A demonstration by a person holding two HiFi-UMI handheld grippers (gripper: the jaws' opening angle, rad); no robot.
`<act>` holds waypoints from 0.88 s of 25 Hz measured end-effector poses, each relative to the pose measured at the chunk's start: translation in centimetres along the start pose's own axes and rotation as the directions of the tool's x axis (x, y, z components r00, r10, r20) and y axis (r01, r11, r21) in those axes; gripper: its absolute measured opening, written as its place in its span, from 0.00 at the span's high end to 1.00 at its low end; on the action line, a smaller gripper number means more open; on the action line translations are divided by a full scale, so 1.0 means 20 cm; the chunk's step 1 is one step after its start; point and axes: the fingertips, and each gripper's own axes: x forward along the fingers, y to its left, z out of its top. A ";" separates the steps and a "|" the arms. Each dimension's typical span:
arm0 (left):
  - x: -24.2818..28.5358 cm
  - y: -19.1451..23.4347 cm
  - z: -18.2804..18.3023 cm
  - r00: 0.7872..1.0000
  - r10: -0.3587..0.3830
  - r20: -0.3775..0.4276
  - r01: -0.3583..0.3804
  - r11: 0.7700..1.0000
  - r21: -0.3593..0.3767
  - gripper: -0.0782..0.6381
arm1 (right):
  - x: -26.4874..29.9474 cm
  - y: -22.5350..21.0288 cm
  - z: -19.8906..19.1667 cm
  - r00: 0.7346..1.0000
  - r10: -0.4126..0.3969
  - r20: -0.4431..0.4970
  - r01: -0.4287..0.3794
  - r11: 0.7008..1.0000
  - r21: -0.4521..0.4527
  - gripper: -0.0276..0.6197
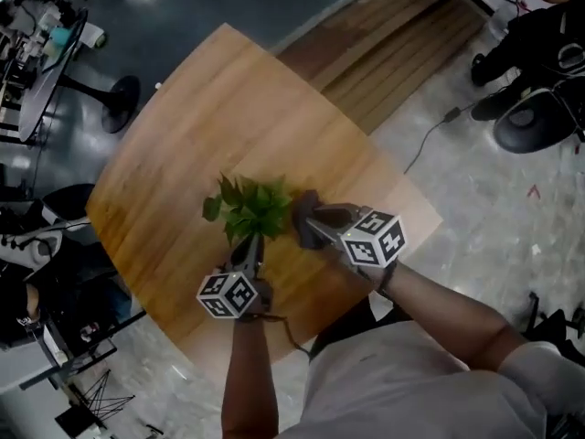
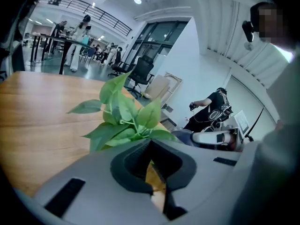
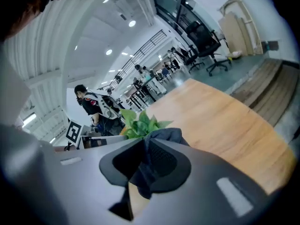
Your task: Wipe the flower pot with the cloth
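We've got right tongs [image 1: 311, 227] clamped on the cloth [image 3: 161, 137] just right of the leaves [image 1: 251, 207] mid-tabletop [image 1: 210, 108], left tongs [image 1: 253, 243] seemingly nipping the flower pot [image 2: 156, 175] rim from the near side, so the wipe likely goes leftward.

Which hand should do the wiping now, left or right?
Right. The right tool is already shut on the dark cloth, right beside the plant. The left tool holds no cloth; it seems closed on the flower pot under the leaves, steadying it.
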 end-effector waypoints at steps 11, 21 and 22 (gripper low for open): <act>0.37 0.14 0.01 0.979 -0.133 -0.157 0.133 0.991 -0.013 0.88 | 0.51 -0.39 -0.04 0.999 0.008 0.031 -0.015 0.977 0.214 0.89; 0.45 0.26 0.03 0.936 -0.191 -0.297 0.233 0.966 0.111 0.88 | 0.67 -0.47 -0.14 1.000 0.010 0.011 -0.013 0.956 0.292 0.89; 0.43 0.24 0.01 0.929 -0.197 -0.315 0.247 0.960 0.129 0.88 | 0.62 -0.44 -0.13 1.000 0.017 0.025 -0.024 0.955 0.295 0.89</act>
